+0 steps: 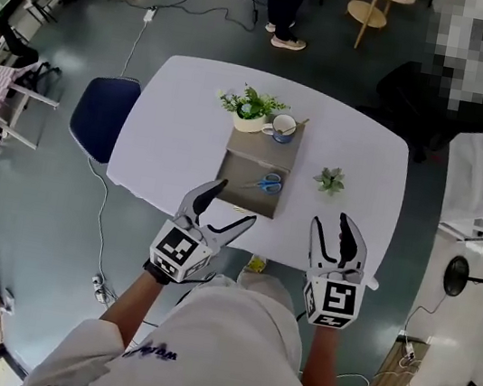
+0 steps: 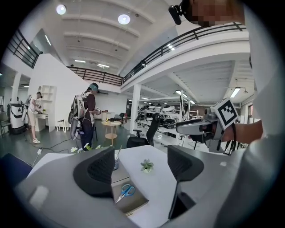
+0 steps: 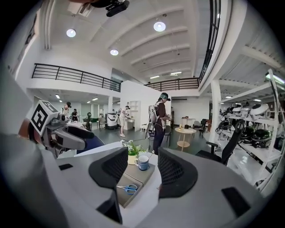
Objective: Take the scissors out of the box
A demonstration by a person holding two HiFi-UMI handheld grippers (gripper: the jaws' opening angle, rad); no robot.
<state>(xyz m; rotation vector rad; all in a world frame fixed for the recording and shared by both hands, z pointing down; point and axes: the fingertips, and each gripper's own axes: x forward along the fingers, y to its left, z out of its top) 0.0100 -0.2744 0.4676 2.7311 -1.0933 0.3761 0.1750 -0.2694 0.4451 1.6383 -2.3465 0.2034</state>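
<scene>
Blue-handled scissors lie in the near part of a flat grey-brown box on the white table. They also show as scissors in the left gripper view and scissors in the right gripper view. My left gripper is open at the table's near edge, just short of the box's near left corner, with nothing between its jaws. To its right, my right gripper is open over the near edge, apart from the box and empty.
In the box's far end stand a potted plant and a blue mug. A small green plant sits on the table right of the box. A dark blue chair stands at the table's left side. People stand farther off.
</scene>
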